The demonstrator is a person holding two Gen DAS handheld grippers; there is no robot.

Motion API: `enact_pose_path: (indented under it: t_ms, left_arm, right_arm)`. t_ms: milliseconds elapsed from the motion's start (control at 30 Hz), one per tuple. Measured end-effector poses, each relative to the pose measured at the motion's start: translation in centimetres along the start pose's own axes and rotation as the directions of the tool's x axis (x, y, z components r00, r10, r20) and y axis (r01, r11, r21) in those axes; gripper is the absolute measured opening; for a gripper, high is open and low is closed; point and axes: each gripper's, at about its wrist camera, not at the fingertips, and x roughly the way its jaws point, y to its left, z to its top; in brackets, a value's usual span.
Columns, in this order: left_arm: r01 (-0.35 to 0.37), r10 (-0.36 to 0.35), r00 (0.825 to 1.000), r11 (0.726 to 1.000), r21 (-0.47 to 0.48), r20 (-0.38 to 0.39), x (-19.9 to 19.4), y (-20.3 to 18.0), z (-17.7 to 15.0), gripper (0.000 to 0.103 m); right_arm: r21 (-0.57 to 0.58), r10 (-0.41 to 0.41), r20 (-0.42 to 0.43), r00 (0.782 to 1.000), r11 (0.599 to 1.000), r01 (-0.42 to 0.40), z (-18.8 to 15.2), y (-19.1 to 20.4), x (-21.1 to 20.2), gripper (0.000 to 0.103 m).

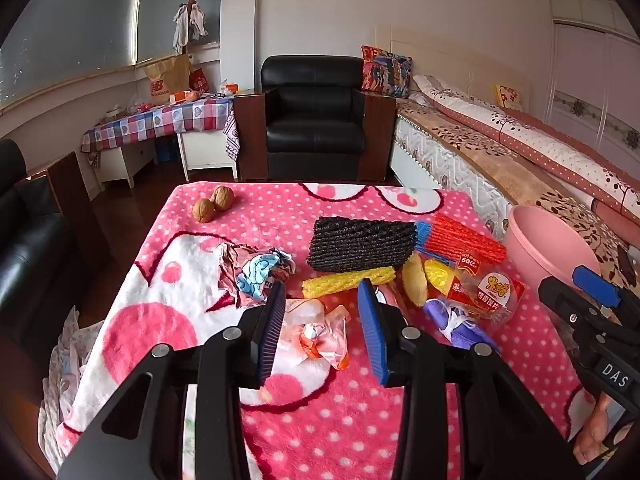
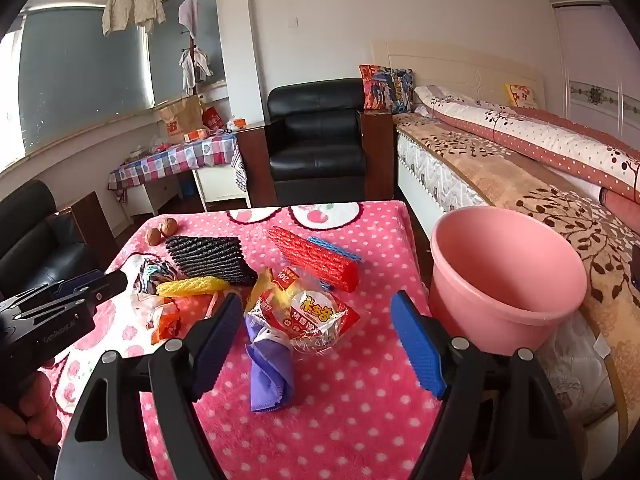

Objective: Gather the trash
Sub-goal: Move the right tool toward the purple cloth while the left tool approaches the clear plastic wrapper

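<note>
- Hovering over the pink polka-dot fleece blanket that covers the table, the left gripper has its ribbed pads parted to either side of a crumpled orange-and-clear wrapper; nothing is pinched between them.
- The right gripper stands spread wide and holds nothing; between its blue pads lie a clear plastic snack cup with a red-and-yellow label and a twisted purple cloth scrap.
- The trash sits heaped mid-table: a black foam mesh sleeve, a red one with a blue one tucked against it, and a yellow one just in front of the black, all ridged and netted.
- A wad of crumpled printed paper lies left of the yellow sleeve, just past the left gripper's dark pad.
- Two walnuts, rough and round, sit touching each other near the far left corner, well apart from the heap.
- A smooth pink plastic bucket stands off the table's right edge, between table and bed, its mouth open.
- Beyond the table stands a glossy black leather armchair; to its left is a side table under a checked cloth.
</note>
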Motion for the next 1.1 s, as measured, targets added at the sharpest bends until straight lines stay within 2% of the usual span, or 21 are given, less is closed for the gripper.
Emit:
enact_pose_path:
  t_ms: [1100]
  left_arm:
    - [0.002,-0.002,0.999,1.000,-0.005,-0.041,0.9,0.4,-0.8,0.038]
  right_arm:
    - [0.003,0.020,-0.047,0.999,1.000,-0.020,-0.6,-0.4,0.7,0.075]
